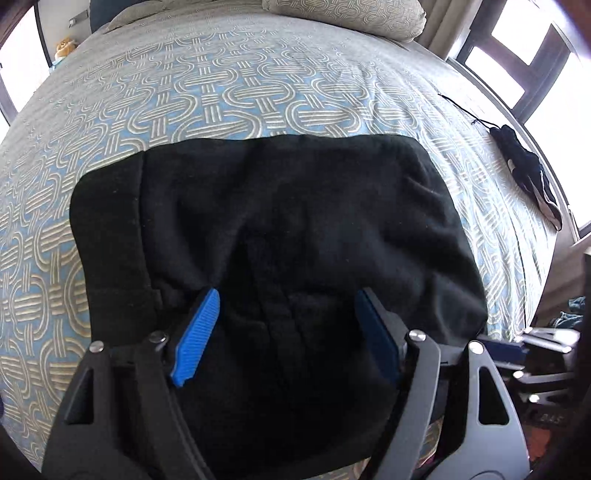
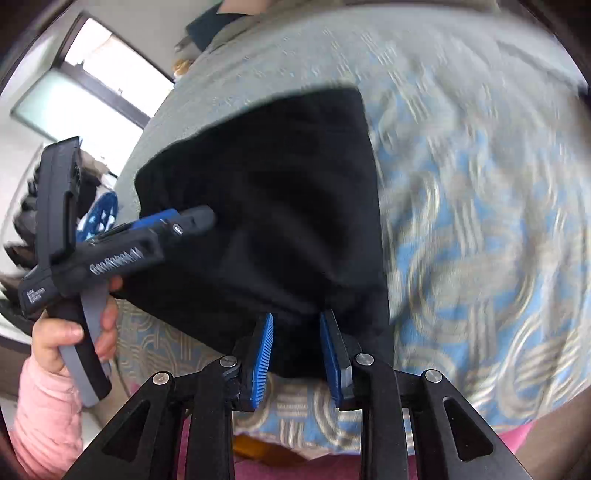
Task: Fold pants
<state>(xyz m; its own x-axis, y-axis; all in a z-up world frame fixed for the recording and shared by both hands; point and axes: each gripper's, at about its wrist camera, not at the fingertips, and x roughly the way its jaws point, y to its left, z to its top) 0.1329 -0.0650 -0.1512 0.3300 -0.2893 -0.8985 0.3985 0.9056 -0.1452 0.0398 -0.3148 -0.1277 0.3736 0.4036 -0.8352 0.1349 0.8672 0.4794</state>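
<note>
Bedroom: daylight windows (image 1: 517,40) on two sides, a pillow (image 1: 343,14) at the head of the bed.
Bed (image 1: 221,92): wide cover with a looped blue-and-cream pattern, serving as the folding surface.
Pants (image 1: 280,229): black, lying near the bed's near edge as a compact, roughly rectangular bundle (several layers deep, judging by the stepped edge on its left side in the left wrist view).
Progress: by my reading the main folds are done; the legs are no longer spread out, and what seems left is letting go, a little smoothing, perhaps one last fold.
Stray item: a small dark cloth piece with a cord (image 1: 524,170) lies well apart, near the bed's right edge.
Left gripper (image 1: 288,325): blue pads spread wide over the bundle's near part, pressing on nothing; seen from the right wrist it hovers at the bundle's left side, held by a hand (image 2: 74,332) in a pink sleeve.
Right gripper (image 2: 297,350): jaws narrow but parted at the bundle's near corner; fabric sits between the pads, yet a gap shows on each side, so it looks released rather than pinched.
</note>
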